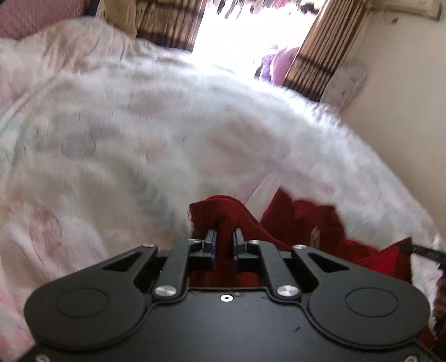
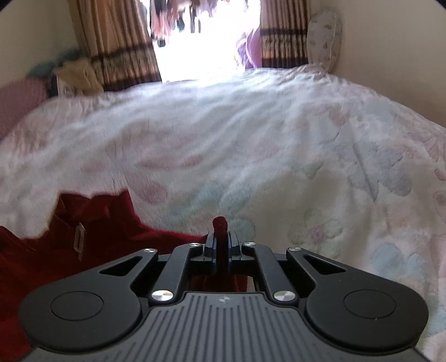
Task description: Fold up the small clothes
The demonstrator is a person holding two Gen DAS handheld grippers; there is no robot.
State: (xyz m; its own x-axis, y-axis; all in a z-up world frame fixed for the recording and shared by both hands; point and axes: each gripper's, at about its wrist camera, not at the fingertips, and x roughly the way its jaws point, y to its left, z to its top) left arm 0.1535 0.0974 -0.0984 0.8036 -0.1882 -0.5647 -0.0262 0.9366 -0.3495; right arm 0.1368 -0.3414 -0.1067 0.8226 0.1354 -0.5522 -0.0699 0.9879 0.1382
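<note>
A small dark red garment (image 1: 306,222) with a pale label at its collar is held over the bed. My left gripper (image 1: 224,232) is shut on one bunched edge of it, with red cloth filling the gap between the fingers. My right gripper (image 2: 220,236) is shut on another edge of the red garment (image 2: 92,236), a fold poking up past the fingertips. In the right wrist view the collar and label lie to the left. In the left wrist view the rest of the garment hangs to the right.
A white bedspread (image 2: 251,139) with faint pink and blue flowers covers the bed below. Striped brown curtains (image 2: 120,47) frame a bright window at the far side. A patterned pillow (image 2: 323,39) leans on the right wall. A pink cushion (image 1: 30,14) sits far left.
</note>
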